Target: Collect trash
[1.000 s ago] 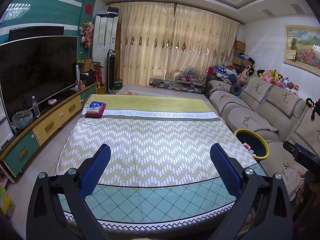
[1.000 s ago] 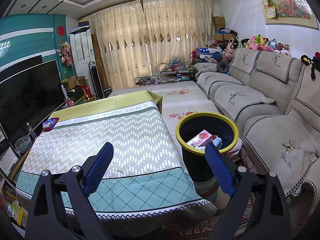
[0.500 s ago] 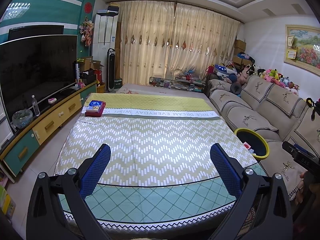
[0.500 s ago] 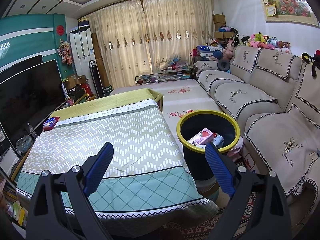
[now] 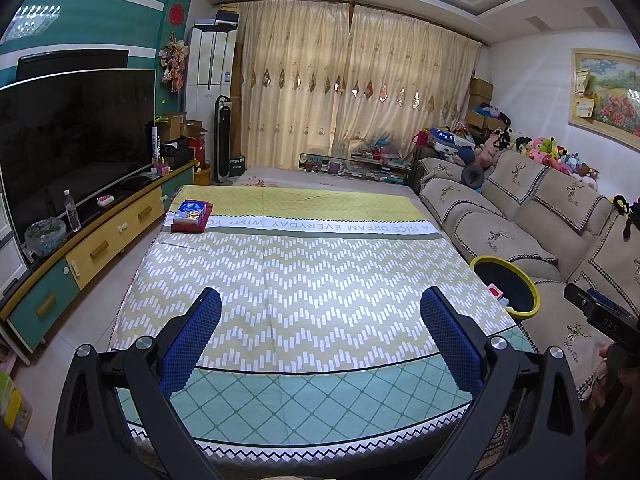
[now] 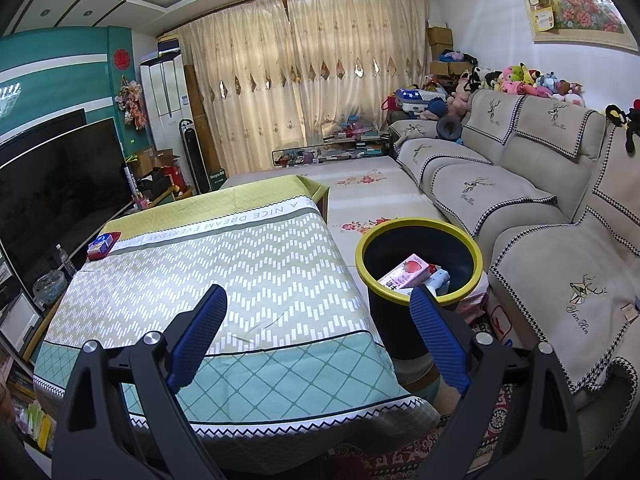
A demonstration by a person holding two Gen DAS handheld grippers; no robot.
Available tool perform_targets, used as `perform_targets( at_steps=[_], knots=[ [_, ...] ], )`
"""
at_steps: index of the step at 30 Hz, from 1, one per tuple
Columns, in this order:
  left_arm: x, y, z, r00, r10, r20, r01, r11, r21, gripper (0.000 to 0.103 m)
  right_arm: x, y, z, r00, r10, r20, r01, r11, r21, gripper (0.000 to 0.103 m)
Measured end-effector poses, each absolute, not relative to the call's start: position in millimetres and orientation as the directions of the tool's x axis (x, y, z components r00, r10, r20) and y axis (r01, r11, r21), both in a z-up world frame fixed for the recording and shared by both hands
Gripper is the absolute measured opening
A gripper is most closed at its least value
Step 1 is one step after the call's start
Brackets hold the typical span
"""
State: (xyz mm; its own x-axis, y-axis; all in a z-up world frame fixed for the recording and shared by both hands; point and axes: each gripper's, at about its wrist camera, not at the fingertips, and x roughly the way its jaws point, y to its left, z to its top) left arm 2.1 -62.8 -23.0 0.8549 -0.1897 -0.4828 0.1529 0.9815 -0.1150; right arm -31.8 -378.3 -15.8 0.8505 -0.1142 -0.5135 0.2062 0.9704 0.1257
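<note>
Patterned tablecloth (image 5: 304, 280), sofa (image 6: 500, 184), television (image 5: 72, 140), drawn curtains (image 5: 352, 92).

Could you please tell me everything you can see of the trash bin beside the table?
The trash bin is a round, dark, plastic-looking bucket with a yellow rim, standing upright on the floor between the cloth-covered table and the sofa. It is open-topped and holds a pink carton and a pale blue-patterned packet. No gripper touches it.

Left claw (image 5: 320, 320), right claw (image 6: 318, 318) agape, empty
</note>
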Motion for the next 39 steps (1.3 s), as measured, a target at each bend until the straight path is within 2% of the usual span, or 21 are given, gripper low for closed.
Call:
perform_targets(
  at_steps=[12,32,39],
  knots=[
    [2,-64,-27,0.859,-0.196,-0.472,0.164,0.98,-0.109,0.098,-29,-376,-17,0.846,-0.11,-0.521,0.205,0.971,0.126,0.088],
    [12,-68,-33,0.838,-0.208,-0.505,0.166,0.978,-0.128,0.098,-24,-376,-24,0.838,-0.105,-0.535,0.205,0.97,0.13,0.088],
    [53,-65,-39,0.782,-0.273,-0.56,0.2,0.961,-0.189,0.098,19,-373,-17,0.835,-0.004,-0.551,0.109,0.981,0.158,0.093]
  ],
)
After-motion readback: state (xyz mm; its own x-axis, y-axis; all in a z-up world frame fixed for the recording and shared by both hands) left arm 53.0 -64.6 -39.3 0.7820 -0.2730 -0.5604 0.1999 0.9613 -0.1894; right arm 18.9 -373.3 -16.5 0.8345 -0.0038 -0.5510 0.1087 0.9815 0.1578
